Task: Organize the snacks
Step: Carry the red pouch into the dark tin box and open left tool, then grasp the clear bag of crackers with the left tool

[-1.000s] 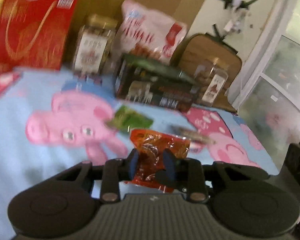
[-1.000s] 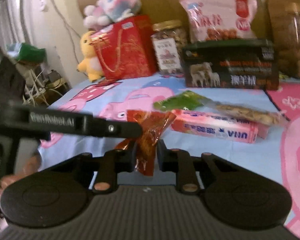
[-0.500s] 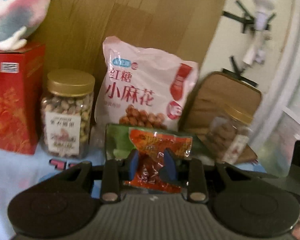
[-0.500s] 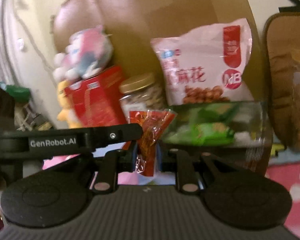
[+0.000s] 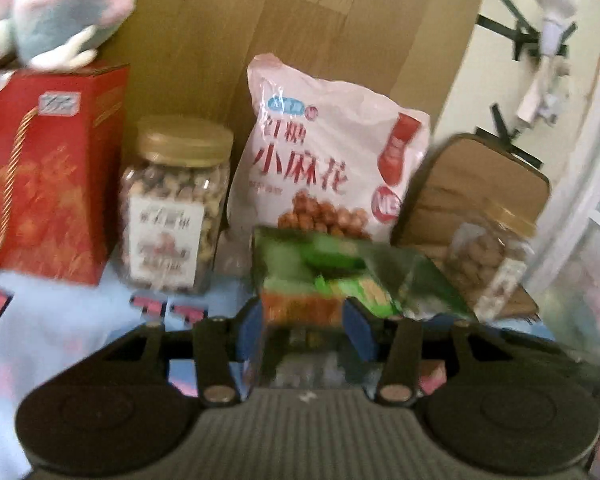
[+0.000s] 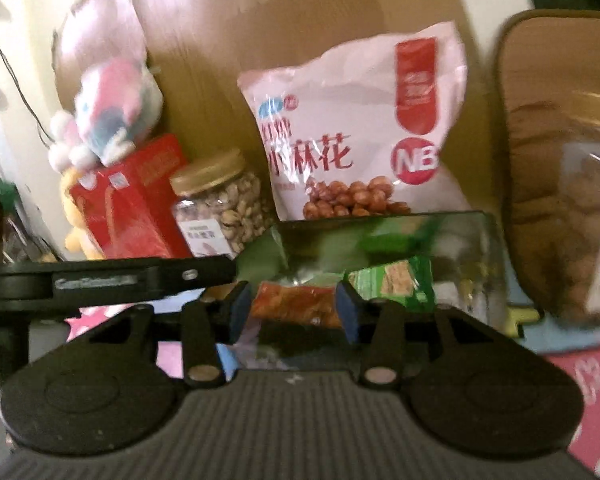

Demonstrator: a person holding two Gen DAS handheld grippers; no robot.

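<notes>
In the left wrist view my left gripper (image 5: 304, 328) hangs over a clear box (image 5: 428, 284) of green packets (image 5: 364, 288). Its jaws are opening. A blurred orange-red snack packet (image 5: 300, 307) lies low between the blue pads, no longer pinched. The right wrist view shows the same kind of scene. My right gripper (image 6: 294, 312) is opening above the clear box (image 6: 480, 256). An orange-red packet (image 6: 296, 303) lies flat inside it beside a green packet (image 6: 392, 282), loose between the pads.
Behind the box stand a pink snack bag (image 5: 328, 160), a gold-lidded nut jar (image 5: 172, 208), a red gift box (image 5: 48, 172) with a plush toy (image 5: 60, 4) on top, and a second jar (image 5: 488, 256) at right. The left gripper's black finger bar (image 6: 100, 282) crosses the right view.
Both grippers carried orange-red packets from the blue bedsheet up to the clear box. Their jaws then spread and the packets dropped from upright to lying in the box.
</notes>
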